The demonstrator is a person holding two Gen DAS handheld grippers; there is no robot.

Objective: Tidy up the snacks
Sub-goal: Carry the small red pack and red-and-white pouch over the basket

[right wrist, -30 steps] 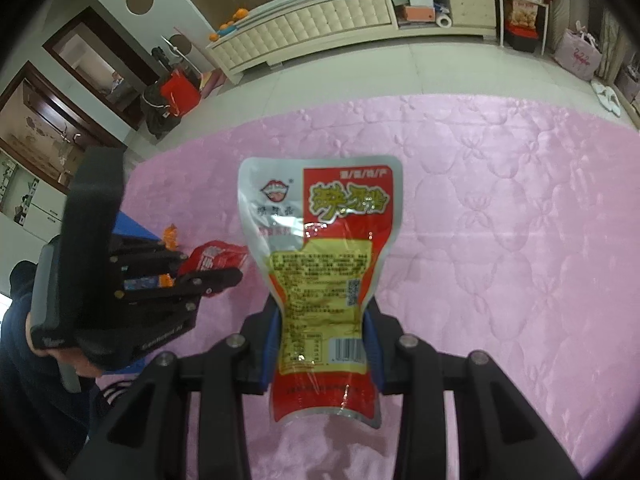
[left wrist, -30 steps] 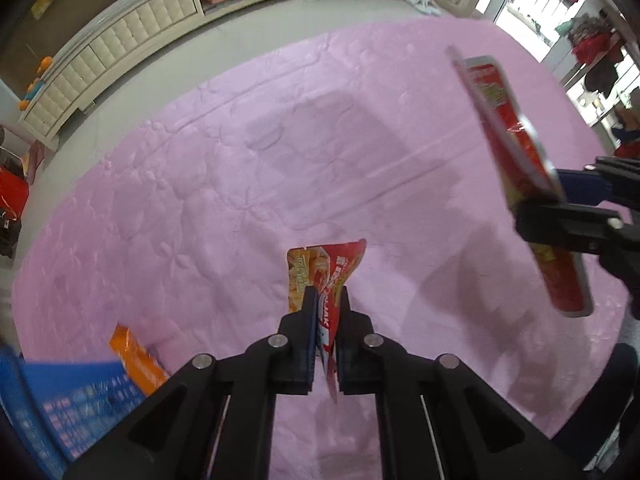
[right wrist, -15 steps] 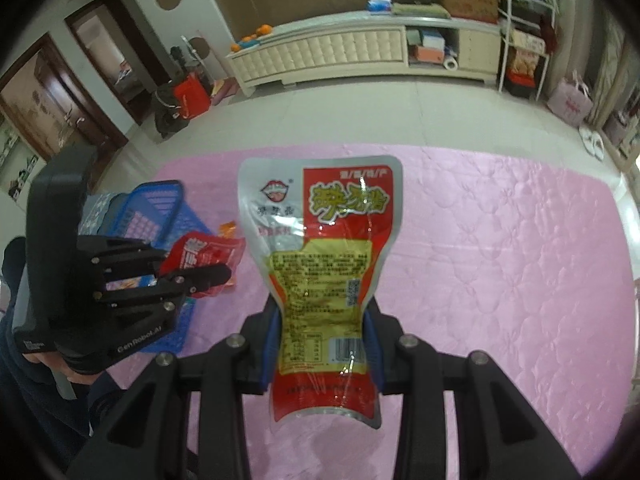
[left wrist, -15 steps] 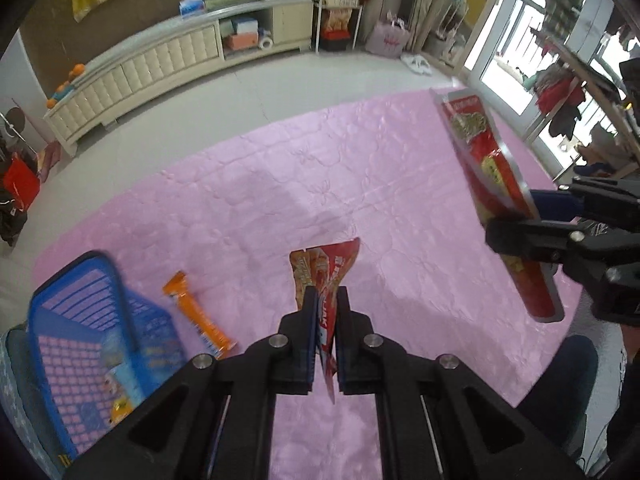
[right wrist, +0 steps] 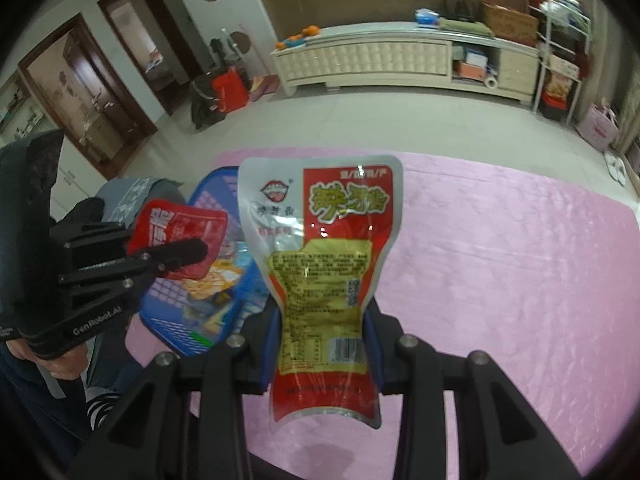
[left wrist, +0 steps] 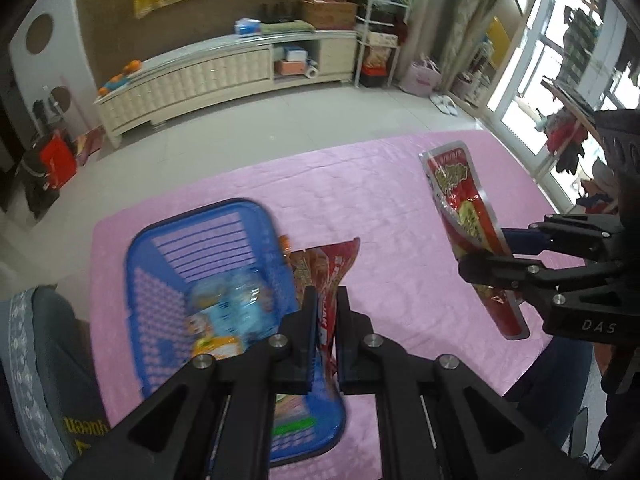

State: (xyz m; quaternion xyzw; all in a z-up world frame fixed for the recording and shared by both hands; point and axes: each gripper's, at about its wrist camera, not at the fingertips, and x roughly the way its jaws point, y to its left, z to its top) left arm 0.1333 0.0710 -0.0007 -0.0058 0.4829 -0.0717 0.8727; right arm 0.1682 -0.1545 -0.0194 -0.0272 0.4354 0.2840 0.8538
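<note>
- Since a second ago both grippers have lifted and swung toward the blue basket (left wrist: 208, 240): it showed then only as a corner at the left wrist view's lower left edge and now fills the left middle of that view.
- The left gripper (left wrist: 325, 300) stays clamped, jaws nearly together, on a small red snack packet (left wrist: 328, 264), which hangs over the basket's right rim.
- The right gripper (right wrist: 322, 320) keeps its hold on a tall red, silver and yellow snack pouch (right wrist: 320, 248), jaws narrow and pressing the pouch's waist from both sides; the pouch stands upright, in the air above the pink quilted mat (right wrist: 500, 248).
- In the left wrist view that pouch (left wrist: 468, 220) sits well to the right of the basket.
- Inside the basket lie a blue-wrapped snack (left wrist: 244, 300) and an orange packet (left wrist: 218, 346), blurred.
- An orange snack stick (left wrist: 285, 243) shows just beyond the basket's right rim, on the mat.
- A cream cabinet (left wrist: 208, 76) stands along the far wall.
</note>
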